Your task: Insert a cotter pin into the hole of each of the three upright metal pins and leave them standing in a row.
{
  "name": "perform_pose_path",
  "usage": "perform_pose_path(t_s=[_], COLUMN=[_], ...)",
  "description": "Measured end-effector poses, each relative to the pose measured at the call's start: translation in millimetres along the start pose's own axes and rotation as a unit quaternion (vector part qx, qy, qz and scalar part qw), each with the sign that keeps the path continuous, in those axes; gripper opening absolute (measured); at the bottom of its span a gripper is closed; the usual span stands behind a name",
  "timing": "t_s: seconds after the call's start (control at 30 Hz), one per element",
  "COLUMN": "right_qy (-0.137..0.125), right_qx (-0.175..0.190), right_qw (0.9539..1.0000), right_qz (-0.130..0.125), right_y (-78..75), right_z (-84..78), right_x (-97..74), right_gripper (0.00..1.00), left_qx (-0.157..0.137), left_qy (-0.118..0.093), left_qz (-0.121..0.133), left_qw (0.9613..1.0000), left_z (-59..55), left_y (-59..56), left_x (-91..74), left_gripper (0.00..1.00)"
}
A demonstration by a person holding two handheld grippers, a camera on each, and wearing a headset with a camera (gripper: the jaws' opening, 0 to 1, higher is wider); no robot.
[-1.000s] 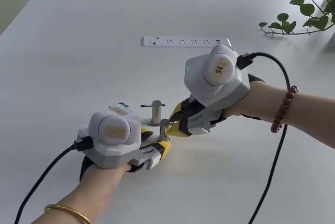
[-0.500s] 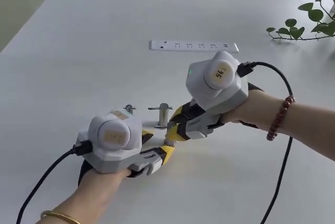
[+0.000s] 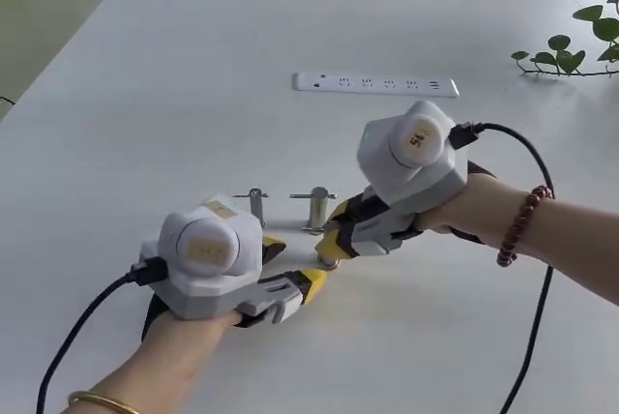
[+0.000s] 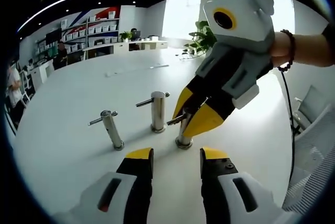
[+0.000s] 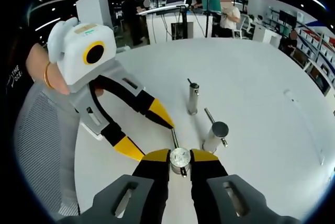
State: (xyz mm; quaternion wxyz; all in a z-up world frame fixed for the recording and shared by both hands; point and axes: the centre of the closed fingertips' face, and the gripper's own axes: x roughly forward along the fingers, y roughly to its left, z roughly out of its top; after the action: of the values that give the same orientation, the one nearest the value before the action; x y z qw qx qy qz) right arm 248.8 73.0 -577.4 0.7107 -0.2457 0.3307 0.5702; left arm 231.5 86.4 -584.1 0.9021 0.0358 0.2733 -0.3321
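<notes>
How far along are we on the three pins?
End pin and middle pin stand with cotters through. Right gripper clamps the third pin; its cotter pin sticks out sideways, depth unclear. Left gripper is open. Remaining: seat it, release.

The left claw [image 4: 170,157] lies low, its jaws apart and gripping nothing. The right claw [image 5: 180,159] tilts down toward it, tips nearly meeting, its jaws closed on a metal pin [image 4: 183,139].
</notes>
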Motion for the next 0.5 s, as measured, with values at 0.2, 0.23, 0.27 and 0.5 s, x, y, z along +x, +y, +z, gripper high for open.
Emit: perform_pose_path(t_s=[0.2, 0.23, 0.27, 0.5], right_qy=[-0.004, -0.006, -0.008, -0.011], right_qx=[-0.003, -0.003, -0.004, -0.01], right_qw=[1.0, 1.0, 1.0, 0.9999], right_qz=[-0.002, -0.003, -0.003, 0.003], right_y=[2.7, 2.9, 3.4, 5.5], right_z=[1.3, 1.8, 1.8, 2.2], right_x=[-0.6, -0.5, -0.6, -1.5], right_gripper=[0.09, 0.09, 0.09, 0.09], left_qx=[0.002, 0.002, 0.0, -0.006], left_qy=[-0.001, -0.001, 0.0, -0.008], left_qz=[0.003, 0.003, 0.002, 0.006], left_qw=[1.0, 1.0, 1.0, 0.9999], left_z=[-0.1, 0.2, 0.6, 4.0], left_y=[1.8, 2.2, 2.6, 3.5], left_x=[-6.3, -7.2, -8.7, -18.3], left_gripper=[0.35, 0.35, 0.35, 0.36])
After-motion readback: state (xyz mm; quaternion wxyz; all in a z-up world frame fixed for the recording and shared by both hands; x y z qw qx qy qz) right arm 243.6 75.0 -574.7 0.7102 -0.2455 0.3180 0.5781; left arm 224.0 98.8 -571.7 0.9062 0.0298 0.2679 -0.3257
